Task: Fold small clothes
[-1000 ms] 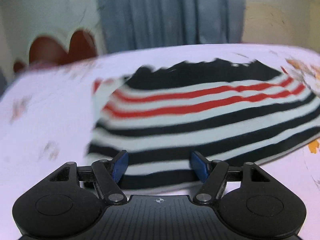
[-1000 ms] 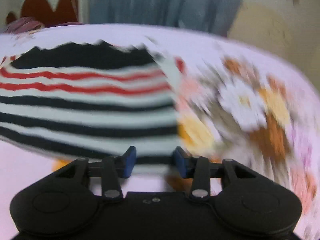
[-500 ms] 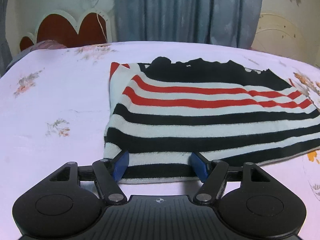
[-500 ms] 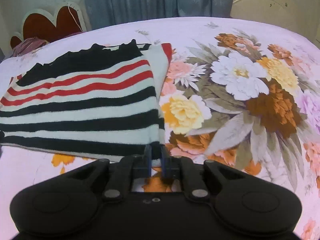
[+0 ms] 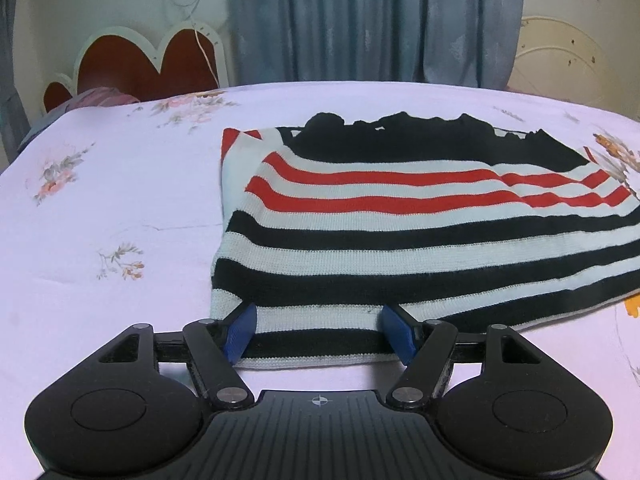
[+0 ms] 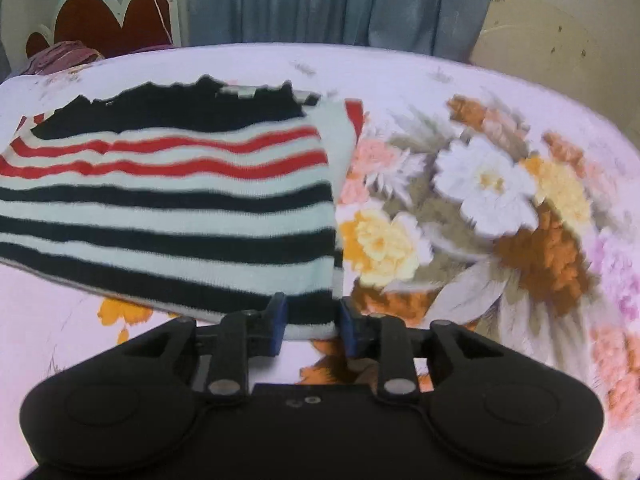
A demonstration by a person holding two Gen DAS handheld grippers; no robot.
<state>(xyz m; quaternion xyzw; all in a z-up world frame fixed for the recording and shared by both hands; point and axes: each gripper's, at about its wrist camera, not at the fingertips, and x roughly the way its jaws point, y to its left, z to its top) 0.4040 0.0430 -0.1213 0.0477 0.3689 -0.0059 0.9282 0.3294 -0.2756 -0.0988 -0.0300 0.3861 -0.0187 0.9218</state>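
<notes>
A small knit sweater (image 5: 400,216) with black, white and red stripes lies flat on the bed, sleeves folded in. My left gripper (image 5: 318,334) is open, its blue fingertips (image 5: 240,332) straddling the sweater's near hem at its left corner. In the right wrist view the sweater (image 6: 180,200) fills the left half. My right gripper (image 6: 310,326) is open, its pads either side of the near right corner of the hem.
The bed sheet (image 5: 100,208) is pale lilac with small flower sprigs on the left and a large flower print (image 6: 480,208) on the right. A red heart-shaped headboard (image 5: 152,64), a pillow (image 6: 64,56) and blue curtains (image 5: 360,20) are at the far end.
My right gripper was shut half a second ago and has opened around the hem corner. The left gripper has stayed open at the left hem corner. Both views have steadied from blur.
</notes>
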